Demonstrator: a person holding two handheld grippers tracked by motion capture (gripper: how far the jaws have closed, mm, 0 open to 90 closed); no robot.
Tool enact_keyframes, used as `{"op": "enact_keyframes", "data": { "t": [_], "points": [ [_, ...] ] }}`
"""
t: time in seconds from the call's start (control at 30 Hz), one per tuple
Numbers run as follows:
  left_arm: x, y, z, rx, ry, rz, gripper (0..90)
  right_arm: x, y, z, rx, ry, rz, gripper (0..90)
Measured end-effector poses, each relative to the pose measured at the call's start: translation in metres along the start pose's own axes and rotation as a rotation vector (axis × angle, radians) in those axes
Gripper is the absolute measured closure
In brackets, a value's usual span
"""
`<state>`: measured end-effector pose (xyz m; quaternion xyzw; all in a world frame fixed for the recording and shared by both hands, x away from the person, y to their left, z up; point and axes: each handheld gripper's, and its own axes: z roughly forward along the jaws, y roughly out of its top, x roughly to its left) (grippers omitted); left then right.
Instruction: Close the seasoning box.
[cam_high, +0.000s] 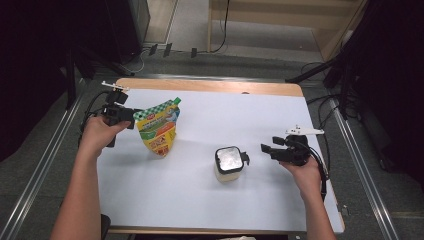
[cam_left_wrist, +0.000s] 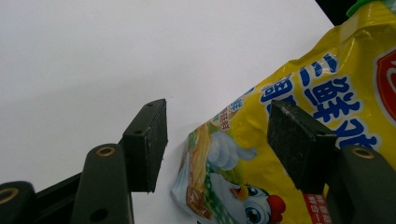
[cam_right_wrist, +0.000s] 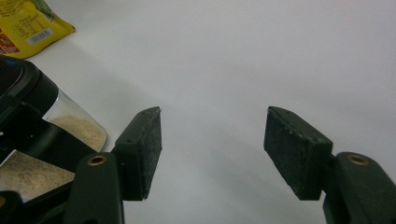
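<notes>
A yellow stand-up pouch (cam_high: 159, 127) with a green cap and a chicken picture stands at the left of the white table sheet (cam_high: 200, 200). My left gripper (cam_high: 132, 116) is level with it at its left side. In the left gripper view the pouch's (cam_left_wrist: 317, 79) lower edge lies between the spread jaws of that gripper (cam_left_wrist: 217, 126), and neither pad presses on it. A clear jar (cam_high: 229, 163) of pale powder with a black latched lid stands mid-table. My right gripper (cam_high: 265, 148) is open just to the jar's right; nothing lies between the jaws of that gripper (cam_right_wrist: 212, 135), and the jar (cam_right_wrist: 70, 123) is at their left.
The white sheet covers a wooden table whose far edge (cam_high: 210, 85) shows bare. Metal rails (cam_high: 45, 165) run along both sides. Cables and dark stands lie on the floor beyond. A corner of the pouch (cam_right_wrist: 28, 23) appears in the right gripper view.
</notes>
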<state>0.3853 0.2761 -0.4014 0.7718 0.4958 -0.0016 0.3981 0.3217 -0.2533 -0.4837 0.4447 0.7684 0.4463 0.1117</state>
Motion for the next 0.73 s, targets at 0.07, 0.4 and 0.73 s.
{"op": "enact_keyframes", "data": {
  "t": [0.07,0.4,0.73],
  "points": [
    [0.001,0.0,0.0,-0.001,0.001,-0.001,38.8,0.0,0.0,0.0,0.005,0.0,0.005,37.6],
    [0.003,-0.001,0.002,-0.015,-0.009,-0.003,38.8,0.002,-0.001,0.004,0.02,-0.007,-0.002,36.7],
    [0.013,-0.007,0.008,-0.028,0.011,-0.036,34.9,0.0,-0.003,0.006,0.031,-0.018,0.001,33.5]
  ]
}}
